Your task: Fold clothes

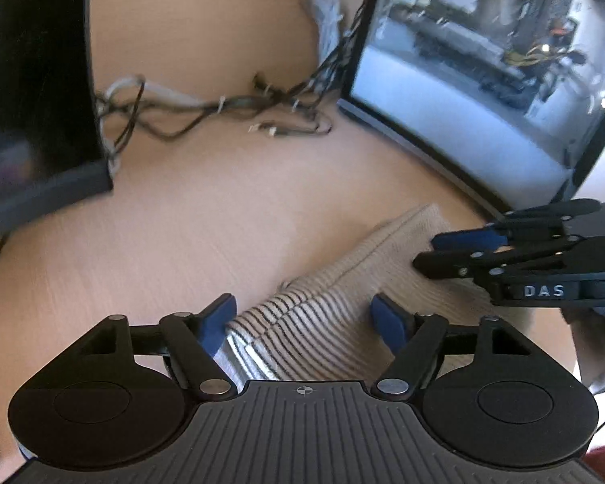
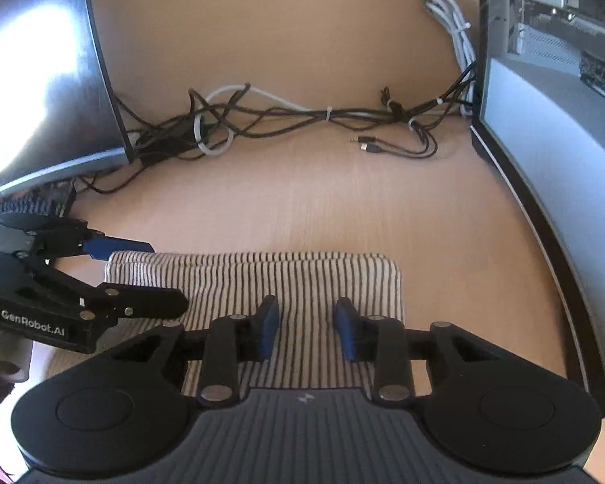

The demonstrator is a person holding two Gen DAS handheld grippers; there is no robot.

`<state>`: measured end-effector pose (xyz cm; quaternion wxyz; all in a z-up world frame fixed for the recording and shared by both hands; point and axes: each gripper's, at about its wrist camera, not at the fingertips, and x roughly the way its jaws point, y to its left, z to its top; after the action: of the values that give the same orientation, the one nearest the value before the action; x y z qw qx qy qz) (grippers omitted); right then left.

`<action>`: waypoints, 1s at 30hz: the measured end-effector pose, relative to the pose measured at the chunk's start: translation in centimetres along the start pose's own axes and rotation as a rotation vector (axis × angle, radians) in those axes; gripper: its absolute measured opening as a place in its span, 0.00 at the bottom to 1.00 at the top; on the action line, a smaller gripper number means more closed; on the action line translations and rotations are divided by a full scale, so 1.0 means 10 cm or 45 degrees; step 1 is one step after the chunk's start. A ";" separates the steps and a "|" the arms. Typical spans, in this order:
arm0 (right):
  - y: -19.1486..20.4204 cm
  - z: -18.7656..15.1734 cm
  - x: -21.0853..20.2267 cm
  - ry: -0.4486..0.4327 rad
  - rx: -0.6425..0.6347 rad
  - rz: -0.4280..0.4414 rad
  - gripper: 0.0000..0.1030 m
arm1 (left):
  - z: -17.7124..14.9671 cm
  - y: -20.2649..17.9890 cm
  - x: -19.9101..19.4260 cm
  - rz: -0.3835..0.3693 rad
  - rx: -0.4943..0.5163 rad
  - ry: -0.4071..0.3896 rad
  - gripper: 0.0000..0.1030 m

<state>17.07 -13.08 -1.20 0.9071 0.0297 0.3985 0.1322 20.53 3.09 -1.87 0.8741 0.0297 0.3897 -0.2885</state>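
Fingers of the left gripper (image 1: 304, 320) are spread wide, their blue pads (image 1: 222, 314) straddling the end of the folded, cream knit garment with thin dark stripes (image 1: 322, 314) without pinching it; the fingers of the right gripper (image 2: 307, 328) are likewise parted, though less widely, and sit over the garment's near edge with cloth showing between the pads and nothing held. That striped garment lies flat on the pale wooden table (image 2: 310, 201), already folded into a compact rectangle whose long axis runs crosswise to the right gripper and roughly along the line of the left one. Taking the garment as the landmark, the left gripper comes in at its left short end, the right gripper hangs over its long near side, a dark curved monitor (image 2: 544, 161) stands beyond its right end, a second dark screen (image 2: 40, 80) beyond its left end, and a tangle of black and grey cables (image 2: 286, 117) lies well behind it against the back board. Both grippers seem about equally near; whether either pad actually touches the cloth is hard to tell through the fisheye. Legible writing: "DAS" on the right gripper's body, "GenRobot.AI" on the left one.
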 end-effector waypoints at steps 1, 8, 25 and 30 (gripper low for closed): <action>-0.01 0.00 -0.07 -0.007 0.009 0.005 0.31 | 0.04 -0.03 -0.04 -0.010 0.025 -0.019 0.77; -0.22 -0.29 -0.67 0.007 0.227 0.211 0.65 | 0.11 -0.18 0.07 -0.011 0.175 0.017 0.79; -0.60 -0.22 -0.04 0.115 0.546 0.216 0.64 | -0.20 0.02 0.07 -0.025 -0.369 0.122 0.91; -0.55 0.25 0.26 0.058 0.380 0.138 0.63 | -0.29 -0.23 0.00 -0.117 -0.358 0.159 0.91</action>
<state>21.78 -17.54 -2.26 0.8749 0.1825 0.4320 0.1208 17.43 1.97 -3.49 0.8297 -0.0929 0.4807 -0.2682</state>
